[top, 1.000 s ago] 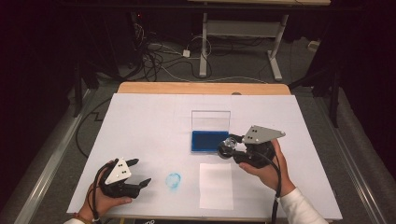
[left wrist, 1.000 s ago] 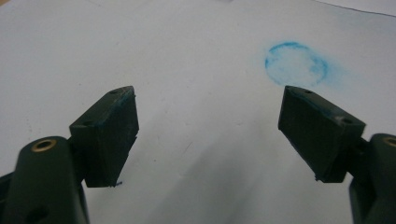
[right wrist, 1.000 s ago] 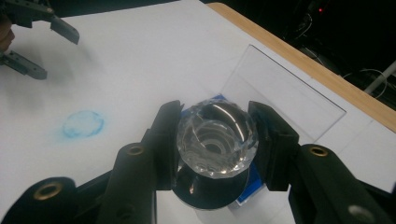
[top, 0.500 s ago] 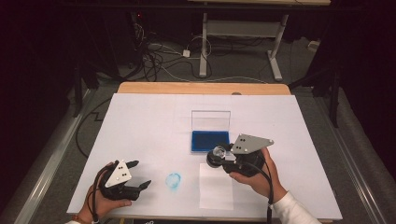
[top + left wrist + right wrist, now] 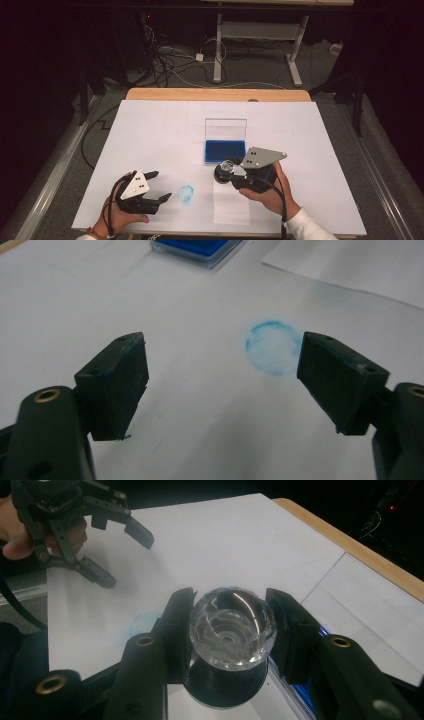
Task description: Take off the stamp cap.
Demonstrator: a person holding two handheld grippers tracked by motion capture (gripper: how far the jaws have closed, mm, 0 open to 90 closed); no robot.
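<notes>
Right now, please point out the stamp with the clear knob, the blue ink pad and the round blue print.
stamp [image 5: 232, 630], right gripper view, on its clear knob.
blue ink pad [image 5: 225, 150], high view, on its blue surface.
round blue print [image 5: 272, 346], left gripper view, on its pale middle.

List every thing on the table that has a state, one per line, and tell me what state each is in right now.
Round stamp with clear faceted knob: clamped between the right tool's jaws, above the table.
Blue ink pad in clear hinged case: lid open, standing upright.
Round blue stamp print: faint, patchy, on the table cover.
White paper sheet: flat, unmarked.
Left tool: open, empty.
Right tool: shut on the stamp.
</notes>
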